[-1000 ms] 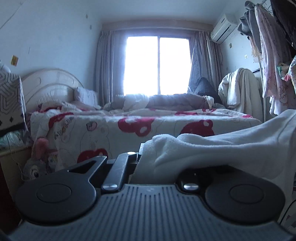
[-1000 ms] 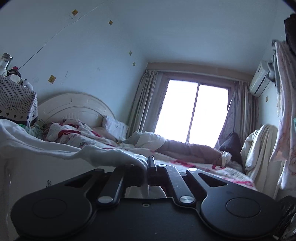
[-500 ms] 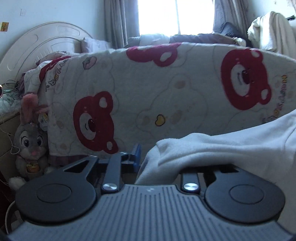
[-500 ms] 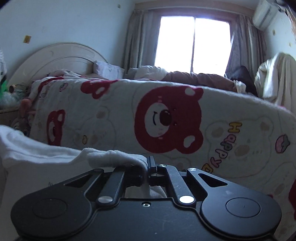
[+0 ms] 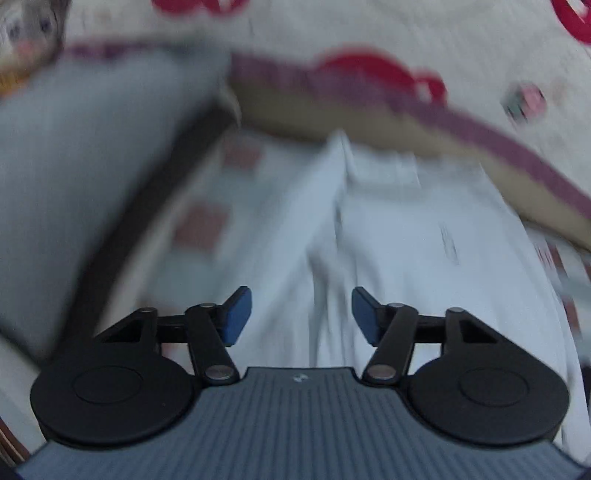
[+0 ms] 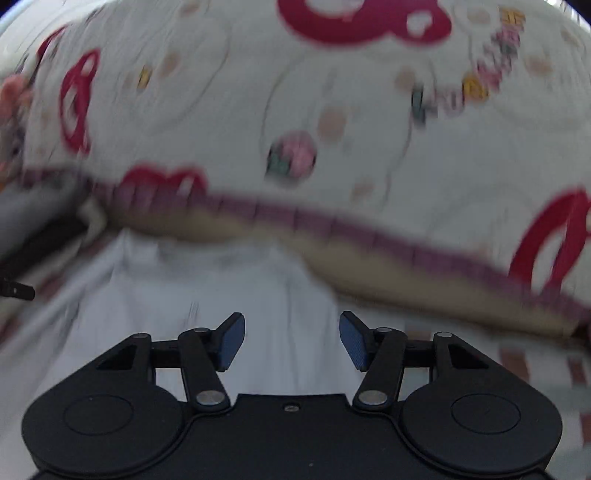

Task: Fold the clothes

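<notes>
Since half a second ago we have let go of the white garment (image 5: 406,236) and tipped both cameras down: both grippers, then clamped on its edge, now stand with jaws apart and nothing between them. Nearest us, the left gripper (image 5: 301,315) hangs over a long crease in the garment, its blue pads (image 5: 236,315) spread wide. The right gripper (image 6: 291,339) hangs the same way above the same cloth (image 6: 229,295), pads (image 6: 231,341) clear of it. Both views are motion-blurred. The garment lies spread on a checked surface (image 5: 207,221), which shows at its left side. Just beyond it, the bear-print quilt (image 6: 332,92) hangs over the bed's side with its purple hem (image 6: 369,229) close to the garment's far edge. Far left, a plush rabbit (image 5: 26,33) sits blurred.
</notes>
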Tool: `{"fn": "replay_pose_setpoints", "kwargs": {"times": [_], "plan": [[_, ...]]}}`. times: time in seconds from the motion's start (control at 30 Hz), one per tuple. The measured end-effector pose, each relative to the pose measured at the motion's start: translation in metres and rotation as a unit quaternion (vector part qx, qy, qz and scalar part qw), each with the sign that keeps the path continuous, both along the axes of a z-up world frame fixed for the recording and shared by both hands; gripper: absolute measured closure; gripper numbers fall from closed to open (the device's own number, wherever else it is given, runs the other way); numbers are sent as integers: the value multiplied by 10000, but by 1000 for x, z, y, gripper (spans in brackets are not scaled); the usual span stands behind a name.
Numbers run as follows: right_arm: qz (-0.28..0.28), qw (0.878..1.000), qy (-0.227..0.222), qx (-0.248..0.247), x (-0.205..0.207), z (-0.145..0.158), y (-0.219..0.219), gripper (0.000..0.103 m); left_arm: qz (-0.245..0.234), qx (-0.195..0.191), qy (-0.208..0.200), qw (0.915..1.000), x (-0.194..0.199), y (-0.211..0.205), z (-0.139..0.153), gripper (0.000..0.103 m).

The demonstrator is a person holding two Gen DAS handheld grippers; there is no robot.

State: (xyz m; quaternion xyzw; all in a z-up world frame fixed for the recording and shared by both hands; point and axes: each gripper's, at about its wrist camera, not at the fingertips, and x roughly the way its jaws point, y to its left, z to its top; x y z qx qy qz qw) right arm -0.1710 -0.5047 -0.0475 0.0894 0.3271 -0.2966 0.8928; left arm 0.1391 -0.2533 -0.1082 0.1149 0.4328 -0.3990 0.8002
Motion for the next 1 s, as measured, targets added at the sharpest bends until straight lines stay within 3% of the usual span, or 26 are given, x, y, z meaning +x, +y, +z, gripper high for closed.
{"fn": "replay_pose_setpoints", "kwargs": {"times": [0.13, 0.23, 0.37, 0.47, 0.63, 0.73, 0.8, 0.83, 0.9, 0.93, 0.97, 1.0], "plan": [[-381, 9958, 50, 834, -43, -35, 15, 40, -693, 166, -286, 9971, -29, 38, -25, 55], [-677, 9893, 307, 1254, -66, -42, 30, 40, -950, -1, -516, 9941, -37, 47, -27, 61], [-364, 9825, -194, 1817, -100, -24, 63, 40, -1302, -480, -211, 9901, -46, 59, -22, 68], [228, 9713, -587, 2293, -114, -20, 90, 30, -1650, -414, -244, 9851, -57, 68, -18, 68], [1295, 9506, -285, 2806, -67, -45, 137, 30, -1646, -297, 291, 9855, -70, 110, -21, 68], [2245, 9180, -403, 3244, -22, -48, 167, 30, -1258, -307, 491, 9904, -72, 133, -24, 68], [2697, 9109, -103, 3120, 9, -50, 189, 30, -1092, -393, 478, 9921, -72, 141, -24, 68], [2809, 9168, 129, 2834, 22, -52, 199, 30, -1046, -388, 433, 9928, -73, 142, -23, 68], [2887, 9310, 547, 2165, 42, -58, 213, 40, -1039, -344, 273, 9936, -75, 142, -22, 68], [2817, 9343, 620, 2095, 46, -62, 210, 80, -1041, -324, 173, 9939, -76, 141, -21, 68], [2731, 9363, 673, 2102, 51, -65, 205, 93, -1045, -322, 115, 9939, -77, 140, -20, 68], [2585, 9382, 580, 2227, 50, -65, 195, 93, -1051, -364, 96, 9937, -77, 141, -19, 67]]}}
